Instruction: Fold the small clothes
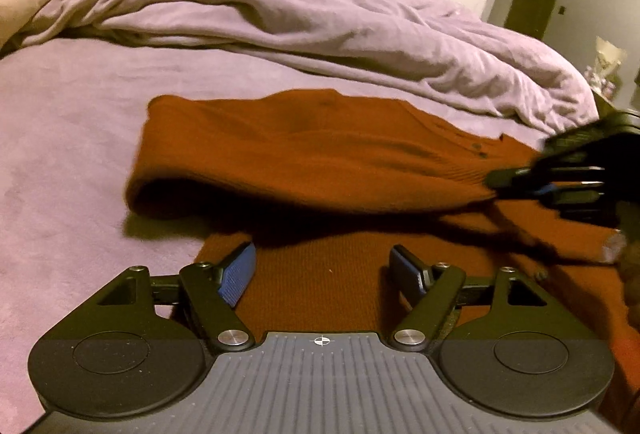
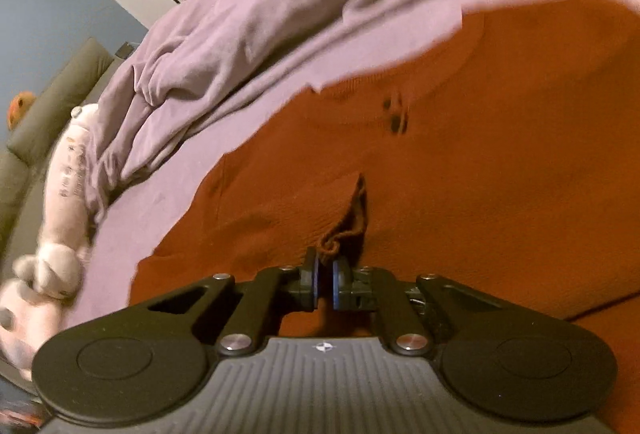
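The rust-orange cardigan [image 1: 320,154] lies across the bed [image 1: 60,154] in front of the rumpled duvet, long axis running left to right, so the fold turns on carrying its right end over toward the left. The right tongs [image 2: 325,284] are clamped on a bunched ribbed edge at that right end, lifting it. The left tongs [image 1: 322,268] stand apart, empty, over the near flat layer.

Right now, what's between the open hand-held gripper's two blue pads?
Only rust sweater, lying flat under the left hand-held gripper; nothing is pinched. The left wrist view shows it.
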`<act>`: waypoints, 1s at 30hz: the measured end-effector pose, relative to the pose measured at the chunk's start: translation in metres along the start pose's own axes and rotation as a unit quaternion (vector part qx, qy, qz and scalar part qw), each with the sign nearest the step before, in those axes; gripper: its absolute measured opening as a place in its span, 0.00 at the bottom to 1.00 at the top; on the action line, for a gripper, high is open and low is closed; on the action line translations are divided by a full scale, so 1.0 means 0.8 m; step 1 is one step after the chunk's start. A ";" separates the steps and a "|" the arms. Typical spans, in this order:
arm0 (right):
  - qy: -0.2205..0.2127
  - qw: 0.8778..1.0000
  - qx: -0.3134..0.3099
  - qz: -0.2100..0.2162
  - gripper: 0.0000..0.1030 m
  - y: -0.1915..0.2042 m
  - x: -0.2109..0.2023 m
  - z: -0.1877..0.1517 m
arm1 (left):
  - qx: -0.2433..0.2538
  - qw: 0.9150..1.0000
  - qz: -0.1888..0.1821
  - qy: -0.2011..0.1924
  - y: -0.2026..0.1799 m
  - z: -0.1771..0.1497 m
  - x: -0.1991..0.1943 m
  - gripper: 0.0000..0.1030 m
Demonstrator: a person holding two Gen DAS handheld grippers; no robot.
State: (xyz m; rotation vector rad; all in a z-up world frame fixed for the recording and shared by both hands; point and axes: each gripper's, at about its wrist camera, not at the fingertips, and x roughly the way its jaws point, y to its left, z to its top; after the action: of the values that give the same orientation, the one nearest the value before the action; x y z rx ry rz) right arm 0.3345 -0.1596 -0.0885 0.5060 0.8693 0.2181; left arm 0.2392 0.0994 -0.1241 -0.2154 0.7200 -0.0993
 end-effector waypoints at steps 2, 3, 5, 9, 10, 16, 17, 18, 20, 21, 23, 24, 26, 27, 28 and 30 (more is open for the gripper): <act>-0.046 0.998 -0.030 -0.011 0.05 0.001 -0.033 0.000 | -0.015 1.000 0.003 0.005 0.005 0.006 0.001 0.77; -0.068 0.996 -0.045 -0.023 0.05 -0.003 -0.048 0.001 | -0.020 1.000 0.004 0.007 0.007 0.009 0.003 0.77; -0.107 0.988 -0.076 -0.075 0.05 -0.021 -0.078 0.000 | -0.025 1.000 0.010 0.011 0.008 0.013 0.007 0.77; -0.123 0.971 -0.098 -0.181 0.05 -0.074 -0.102 -0.001 | -0.028 0.999 0.014 0.019 0.003 0.019 0.017 0.77; -0.107 0.973 -0.083 -0.186 0.05 -0.089 -0.100 0.000 | -0.026 0.999 0.017 0.021 0.001 0.019 0.019 0.77; -0.068 0.991 0.030 -0.115 0.13 -0.156 -0.097 -0.002 | -0.011 0.999 0.025 0.029 -0.009 0.019 0.022 0.78; -0.073 0.991 0.049 -0.100 0.13 -0.162 -0.096 0.000 | -0.008 0.999 0.027 0.030 -0.009 0.019 0.023 0.78; -0.074 0.991 0.067 -0.091 0.13 -0.168 -0.094 0.002 | -0.005 0.999 0.029 0.032 -0.011 0.020 0.023 0.78; -0.069 0.991 0.089 -0.077 0.13 -0.171 -0.081 0.008 | -0.006 0.999 0.031 0.034 -0.012 0.022 0.024 0.79; -0.065 0.991 0.092 -0.074 0.12 -0.172 -0.076 0.011 | -0.008 0.999 0.032 0.036 -0.012 0.023 0.024 0.79; -0.059 0.992 0.074 -0.081 0.06 -0.165 -0.072 0.011 | -0.013 0.999 0.033 0.039 -0.011 0.025 0.025 0.79; -0.066 0.993 0.054 -0.087 0.06 -0.158 -0.074 0.013 | -0.015 0.999 0.034 0.040 -0.011 0.026 0.025 0.79; -0.092 0.990 0.013 -0.104 0.05 -0.142 -0.084 0.016 | -0.017 0.998 0.037 0.039 -0.011 0.028 0.025 0.79; -0.108 0.988 -0.007 -0.114 0.05 -0.137 -0.092 0.017 | -0.019 0.998 0.038 0.040 -0.010 0.028 0.025 0.79; -0.118 0.985 -0.022 -0.125 0.05 -0.135 -0.098 0.019 | -0.022 0.998 0.038 0.040 -0.010 0.028 0.025 0.79; -0.134 0.975 -0.059 -0.166 0.05 -0.132 -0.104 0.021 | -0.024 0.998 0.039 0.041 -0.011 0.028 0.025 0.79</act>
State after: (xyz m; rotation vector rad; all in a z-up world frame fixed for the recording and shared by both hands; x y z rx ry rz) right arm 0.2927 -0.2880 -0.0772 0.2645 0.6606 -0.1034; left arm 0.2685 0.0911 -0.1184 -0.2301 0.8118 -0.0163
